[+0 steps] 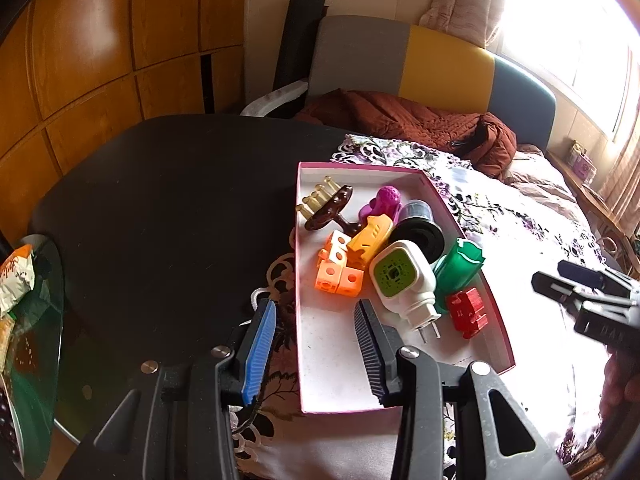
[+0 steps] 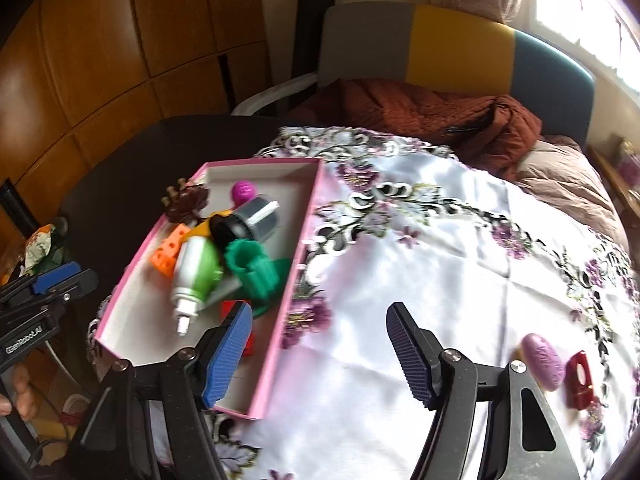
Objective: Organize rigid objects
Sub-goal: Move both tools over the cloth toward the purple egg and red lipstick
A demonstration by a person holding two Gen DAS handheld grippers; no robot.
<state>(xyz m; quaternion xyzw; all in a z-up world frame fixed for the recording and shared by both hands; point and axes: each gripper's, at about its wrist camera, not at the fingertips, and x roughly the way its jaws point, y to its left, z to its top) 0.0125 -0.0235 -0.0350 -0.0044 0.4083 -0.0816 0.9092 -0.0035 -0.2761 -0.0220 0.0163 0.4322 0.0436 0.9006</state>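
A pink box on the floral cloth holds several toys: a red block, a green cylinder, a white and green plug-in device, orange cubes and a brown comb. My left gripper is open astride the box's near left wall, one finger outside and one over the box floor. My right gripper is open and holds nothing. Its left finger hangs over the box and partly hides the red block. A purple oval piece and a dark red piece lie on the cloth at the right.
The cloth covers part of a black table. A glass side table with snack packets stands at the left. A brown blanket, a colour-block headboard and wooden cupboards lie behind. A hand shows at the left edge of the right wrist view.
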